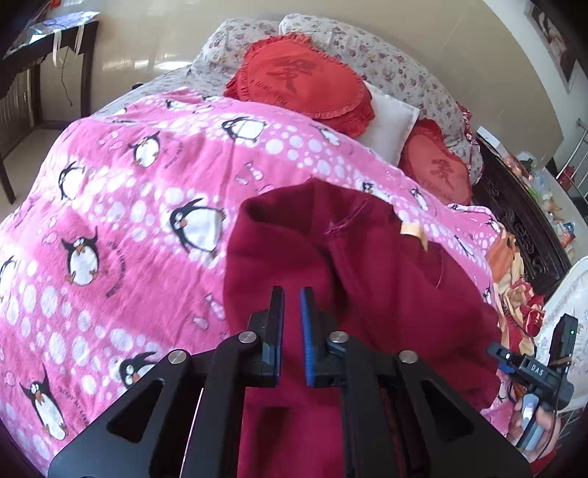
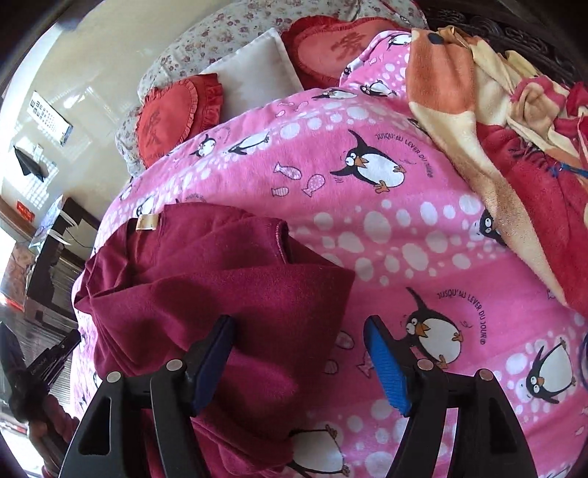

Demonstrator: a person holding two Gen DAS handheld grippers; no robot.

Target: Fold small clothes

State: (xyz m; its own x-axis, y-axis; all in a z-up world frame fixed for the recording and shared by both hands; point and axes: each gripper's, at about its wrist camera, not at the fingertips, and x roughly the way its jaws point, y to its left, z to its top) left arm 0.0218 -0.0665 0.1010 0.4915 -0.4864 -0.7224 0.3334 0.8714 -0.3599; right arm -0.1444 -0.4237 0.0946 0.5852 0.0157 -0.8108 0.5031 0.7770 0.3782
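1. the garment [image 2: 205,294] lies on the blanket [image 2: 404,228], at lower left of the right wrist frame.
2. a crumpled cloth [image 2: 488,121] sits on the blanket at upper right.
3. pillows [image 2: 250,73] lie behind the blanket, along the top.
4. a heart cushion [image 2: 165,117] leans on them, upper left.

Left gripper [image 1: 292,298] nearly closed over maroon garment [image 1: 367,279], pink penguin blanket [image 1: 128,206]

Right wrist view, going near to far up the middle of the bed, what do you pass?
Right gripper → dark red garment → pink penguin blanket → white pillow → floral pillow.
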